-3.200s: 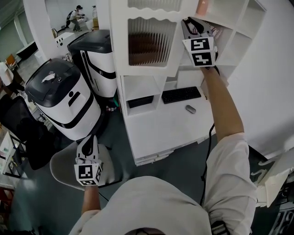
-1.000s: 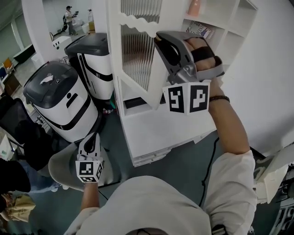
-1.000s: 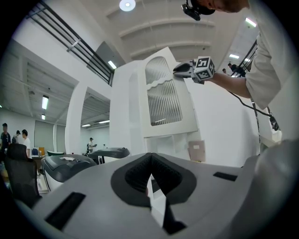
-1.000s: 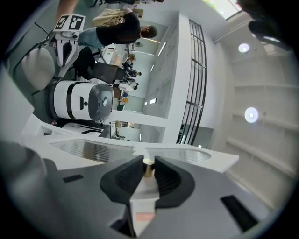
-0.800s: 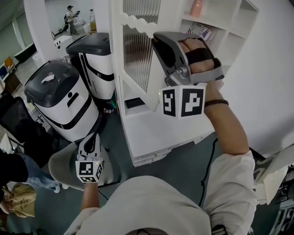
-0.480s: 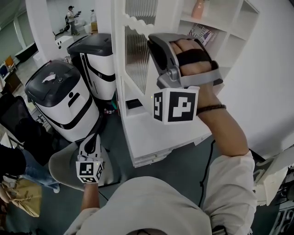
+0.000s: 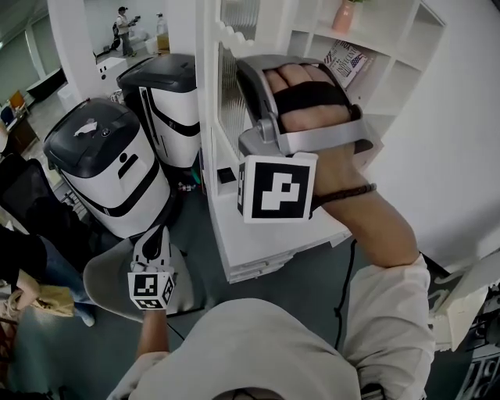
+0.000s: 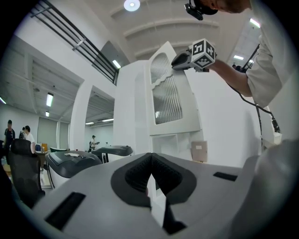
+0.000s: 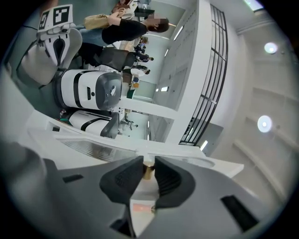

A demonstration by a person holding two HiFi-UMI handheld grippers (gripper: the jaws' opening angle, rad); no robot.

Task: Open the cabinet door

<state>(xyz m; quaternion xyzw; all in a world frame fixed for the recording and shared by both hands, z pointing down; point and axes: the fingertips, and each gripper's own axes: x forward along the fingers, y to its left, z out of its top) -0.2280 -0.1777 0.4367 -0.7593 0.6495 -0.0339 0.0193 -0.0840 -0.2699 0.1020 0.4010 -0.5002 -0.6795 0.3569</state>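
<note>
The white cabinet door (image 7: 226,86) with ribbed glass stands swung well out from the cabinet and shows almost edge-on in the head view. My right gripper (image 7: 248,74) is held up at its free edge, marker cube toward the camera. In the right gripper view its jaws (image 9: 148,166) are shut on the door's small brass knob (image 9: 148,171), with the ribbed panel (image 9: 93,149) stretching away to the left. My left gripper (image 7: 152,262) hangs low at the left, away from the cabinet, shut (image 8: 152,176) on nothing. From the left gripper view the door (image 8: 170,93) and the right gripper (image 8: 187,58) show high up.
Two white machines with black tops (image 7: 105,168) (image 7: 168,94) stand left of the cabinet. Open shelves hold a book (image 7: 344,62) and a pink vase (image 7: 344,14). A white desk top (image 7: 266,230) juts out below the door. A grey seat (image 7: 105,285) is under my left gripper; a person (image 7: 19,262) stands at the left edge.
The door has swung further open. My right gripper has come left and toward the camera with the knob in its jaws. The left gripper has stayed where it was.
</note>
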